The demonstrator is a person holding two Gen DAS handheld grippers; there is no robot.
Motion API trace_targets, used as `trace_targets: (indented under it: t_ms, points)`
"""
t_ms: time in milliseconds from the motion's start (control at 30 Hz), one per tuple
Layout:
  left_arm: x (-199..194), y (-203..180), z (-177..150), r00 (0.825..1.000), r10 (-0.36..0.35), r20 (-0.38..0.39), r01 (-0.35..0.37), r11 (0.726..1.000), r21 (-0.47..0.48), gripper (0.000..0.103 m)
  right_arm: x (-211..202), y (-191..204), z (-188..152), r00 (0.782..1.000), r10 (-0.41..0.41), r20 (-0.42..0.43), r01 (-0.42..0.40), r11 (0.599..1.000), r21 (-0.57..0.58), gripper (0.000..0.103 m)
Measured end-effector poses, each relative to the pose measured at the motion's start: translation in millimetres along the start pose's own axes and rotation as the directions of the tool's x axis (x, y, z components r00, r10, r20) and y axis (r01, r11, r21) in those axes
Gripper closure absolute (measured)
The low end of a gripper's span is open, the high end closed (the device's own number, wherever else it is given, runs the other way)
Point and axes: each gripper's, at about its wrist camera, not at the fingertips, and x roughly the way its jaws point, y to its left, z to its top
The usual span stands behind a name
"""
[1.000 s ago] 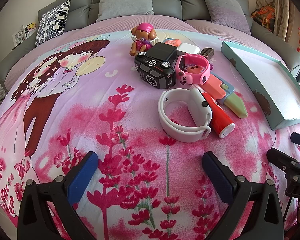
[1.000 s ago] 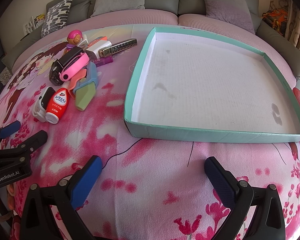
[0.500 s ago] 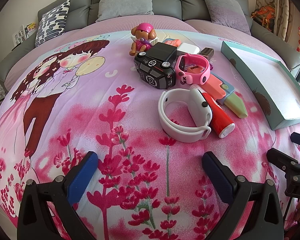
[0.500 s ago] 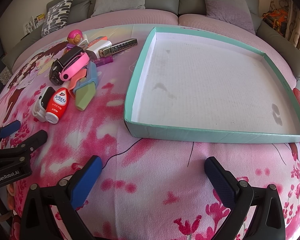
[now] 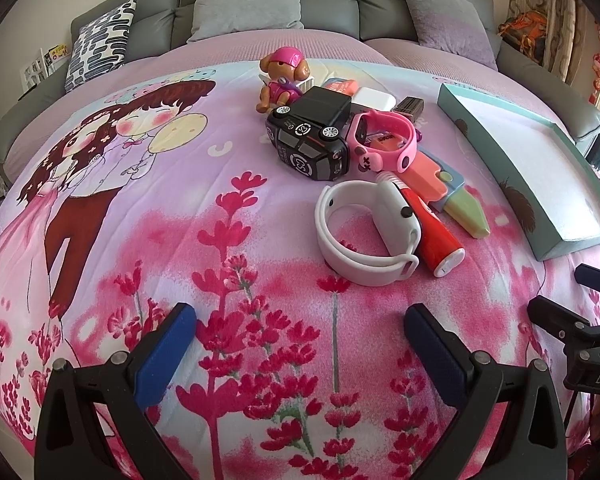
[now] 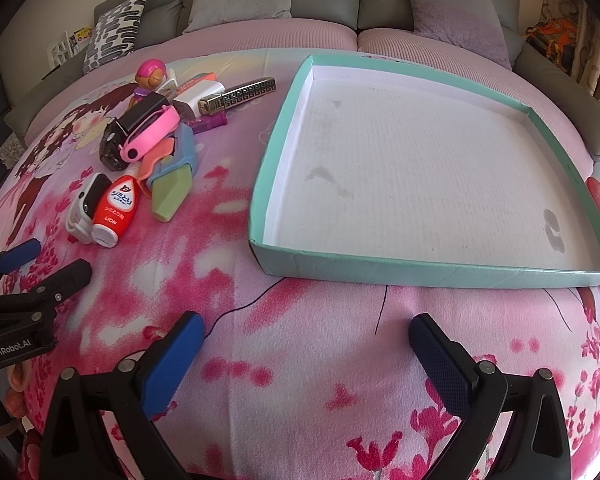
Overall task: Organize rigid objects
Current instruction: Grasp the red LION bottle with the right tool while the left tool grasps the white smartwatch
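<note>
Nothing has moved: both the left gripper (image 5: 300, 336) and right gripper (image 6: 306, 338) hover wide open, empty. Toys (image 5: 308, 140) lie heaped beside the teal tray (image 6: 420, 270).

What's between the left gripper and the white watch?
Only bare flowered blanket lies between left gripper and white watch, per the left wrist view.

teal tray (image 6: 428, 270) | black toy car (image 5: 308, 142) | pink floral blanket (image 5: 228, 280)
</note>
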Motion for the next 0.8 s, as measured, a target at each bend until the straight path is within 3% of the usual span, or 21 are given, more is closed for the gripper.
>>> trace_targets:
  t_ms: [167, 367, 567, 800]
  points:
    - [-12.4, 6.7, 12.0, 0.998, -0.057, -0.010, 0.057, 0.998, -0.012, 0.000, -19.0, -7.3, 2.7, 0.999, -0.008, 0.050, 0.008, 1.000, 0.010, 0.000]
    - [-25.0, 12.9, 36.2, 0.999, -0.049, 0.000, 0.049, 0.999, -0.013, 0.000, -58.1, 1.7, 26.1, 0.990, 0.037, 0.138, -0.035, 0.999, -0.015, 0.000]
    - [-10.4, 2.1, 42.5, 0.995, -0.090, -0.032, 0.090, 0.996, -0.009, 0.001, -59.1, 20.2, 43.5, 0.989, 0.047, 0.140, -0.041, 0.998, -0.042, 0.000]
    - [8.7, -3.0, 46.4, 0.982, -0.179, -0.067, 0.174, 0.982, -0.070, 0.015, -47.8, 25.6, 49.9, 0.992, 0.050, 0.119, -0.046, 0.998, -0.041, 0.000]
